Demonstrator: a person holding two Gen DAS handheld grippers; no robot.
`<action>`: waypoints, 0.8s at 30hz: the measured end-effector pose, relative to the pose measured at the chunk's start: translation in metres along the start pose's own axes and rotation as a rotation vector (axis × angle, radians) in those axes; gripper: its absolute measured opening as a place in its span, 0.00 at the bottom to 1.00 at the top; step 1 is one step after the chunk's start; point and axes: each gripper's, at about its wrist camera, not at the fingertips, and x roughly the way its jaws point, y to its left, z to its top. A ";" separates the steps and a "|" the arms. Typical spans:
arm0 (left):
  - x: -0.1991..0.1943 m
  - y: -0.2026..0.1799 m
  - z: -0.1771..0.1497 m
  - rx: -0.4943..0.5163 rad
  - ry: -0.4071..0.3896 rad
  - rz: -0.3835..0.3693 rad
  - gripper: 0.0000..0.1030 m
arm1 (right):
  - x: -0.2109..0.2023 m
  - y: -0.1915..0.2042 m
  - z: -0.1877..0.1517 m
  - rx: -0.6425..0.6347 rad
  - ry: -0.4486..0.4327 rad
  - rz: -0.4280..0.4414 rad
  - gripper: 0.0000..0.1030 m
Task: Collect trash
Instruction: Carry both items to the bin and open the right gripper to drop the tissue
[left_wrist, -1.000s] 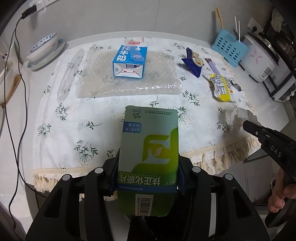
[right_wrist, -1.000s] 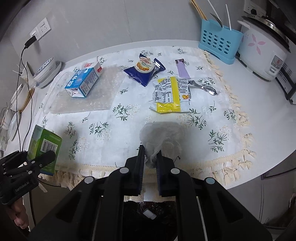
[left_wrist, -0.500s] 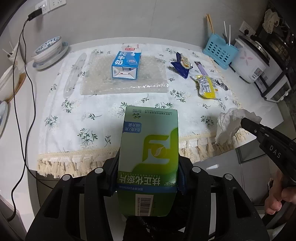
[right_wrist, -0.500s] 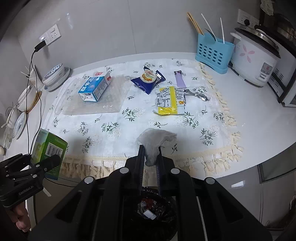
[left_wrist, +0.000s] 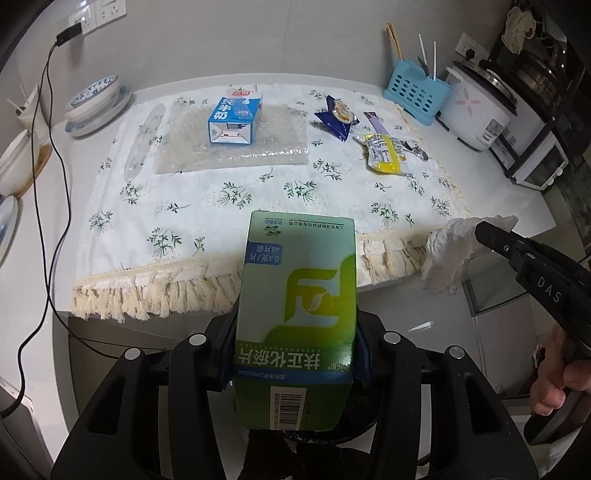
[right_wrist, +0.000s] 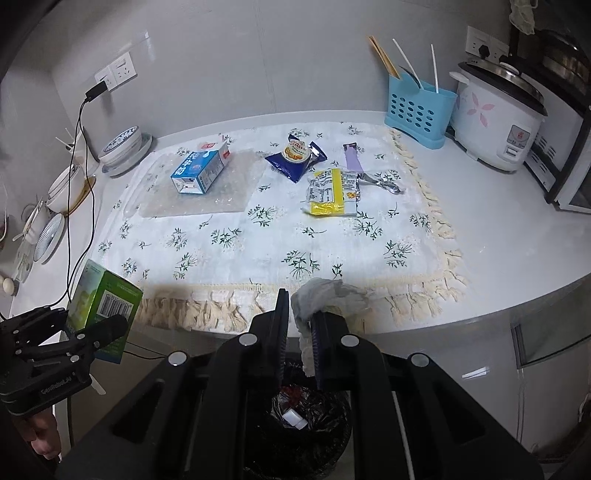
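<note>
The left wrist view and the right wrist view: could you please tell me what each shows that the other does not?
Only the left wrist view shows the green box's printed front, clamped in the left gripper. Only the right wrist view shows the black-lined trash bin below the right gripper, which pinches the crumpled tissue. Both show the blue milk carton, dark blue snack wrapper, yellow packet and floral tablecloth.

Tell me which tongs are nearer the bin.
Right. The right tongs, holding tissue, hang directly above the bin; the left tongs, gripping the green box, sit off beside it.
</note>
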 end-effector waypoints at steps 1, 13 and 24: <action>0.000 -0.001 -0.003 0.001 0.001 0.001 0.46 | 0.000 -0.001 -0.003 -0.003 0.004 -0.001 0.10; -0.004 -0.004 -0.043 -0.021 0.014 -0.009 0.46 | -0.007 -0.006 -0.042 -0.028 0.045 0.009 0.11; 0.011 -0.010 -0.081 -0.029 0.054 -0.026 0.46 | -0.005 -0.005 -0.073 -0.058 0.083 0.021 0.10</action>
